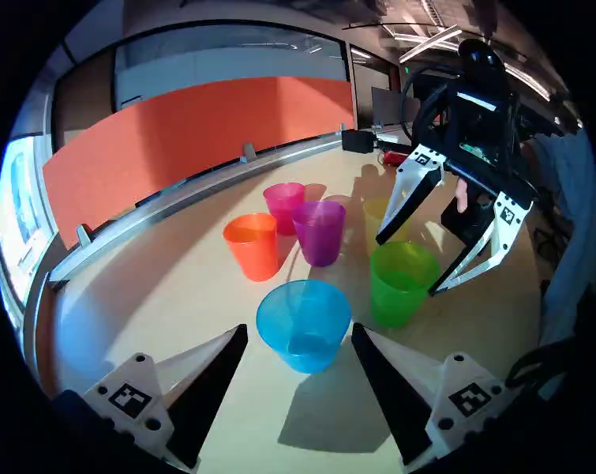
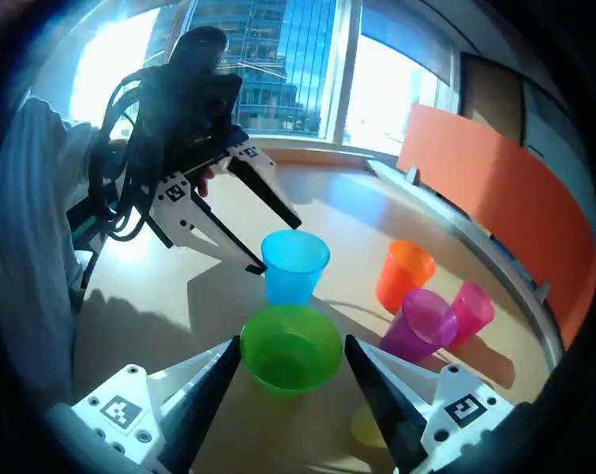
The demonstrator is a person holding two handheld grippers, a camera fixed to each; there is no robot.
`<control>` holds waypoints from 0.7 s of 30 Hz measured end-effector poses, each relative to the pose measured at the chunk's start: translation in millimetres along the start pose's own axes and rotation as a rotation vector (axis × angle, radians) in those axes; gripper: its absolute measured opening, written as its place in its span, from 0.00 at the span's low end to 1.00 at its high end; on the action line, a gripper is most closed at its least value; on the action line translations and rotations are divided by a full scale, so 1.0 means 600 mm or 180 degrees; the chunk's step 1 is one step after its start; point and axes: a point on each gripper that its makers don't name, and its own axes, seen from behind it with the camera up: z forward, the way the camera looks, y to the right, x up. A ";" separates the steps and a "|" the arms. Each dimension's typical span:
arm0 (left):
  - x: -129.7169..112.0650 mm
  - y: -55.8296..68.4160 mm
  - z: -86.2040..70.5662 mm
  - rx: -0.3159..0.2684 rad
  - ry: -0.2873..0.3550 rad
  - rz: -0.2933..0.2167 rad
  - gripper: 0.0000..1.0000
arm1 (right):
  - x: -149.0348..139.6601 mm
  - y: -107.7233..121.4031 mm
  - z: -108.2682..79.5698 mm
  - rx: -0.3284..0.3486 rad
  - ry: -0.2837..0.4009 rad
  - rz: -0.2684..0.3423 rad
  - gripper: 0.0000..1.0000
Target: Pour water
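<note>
A blue cup (image 1: 304, 324) stands upright on the wooden table (image 1: 179, 316), just ahead of my left gripper (image 1: 298, 332), between its two spread fingertips. That gripper is open and its fingers do not press the cup. To the right, a green cup (image 1: 400, 280) sits between the open fingers of my right gripper (image 1: 406, 266). In the right gripper view the green cup (image 2: 290, 347) is between the tips of my right gripper (image 2: 291, 341). The blue cup (image 2: 294, 265) stands behind it, flanked by my left gripper (image 2: 278, 246). I cannot tell whether either cup holds water.
Orange (image 1: 253, 245), pink (image 1: 284, 205), purple (image 1: 320, 231) and yellow (image 1: 376, 213) cups cluster behind the blue one. An orange wall panel (image 1: 195, 142) and a metal rail (image 1: 179, 201) run along the table's far edge. A person's sleeve (image 2: 29, 237) is beside the left gripper.
</note>
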 end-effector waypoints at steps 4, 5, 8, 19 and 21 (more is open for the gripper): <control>0.008 -0.004 -0.010 0.0047 0.0032 -0.0021 0.98 | 0.009 -0.001 -0.011 -0.0021 0.0064 0.0013 1.00; 0.010 -0.005 -0.013 0.0057 0.0042 -0.0027 0.98 | 0.012 0.000 -0.014 -0.0027 0.0083 0.0022 1.00; 0.016 -0.005 -0.020 0.0089 0.0071 -0.0049 0.98 | 0.018 0.003 -0.024 -0.0055 0.0137 0.0057 1.00; 0.040 -0.017 -0.048 0.0244 0.0237 -0.0222 0.98 | 0.025 0.010 -0.074 -0.0243 0.0346 0.0211 1.00; 0.043 -0.020 -0.053 0.0279 0.0277 -0.0263 0.98 | 0.025 0.013 -0.085 -0.0294 0.0387 0.0245 1.00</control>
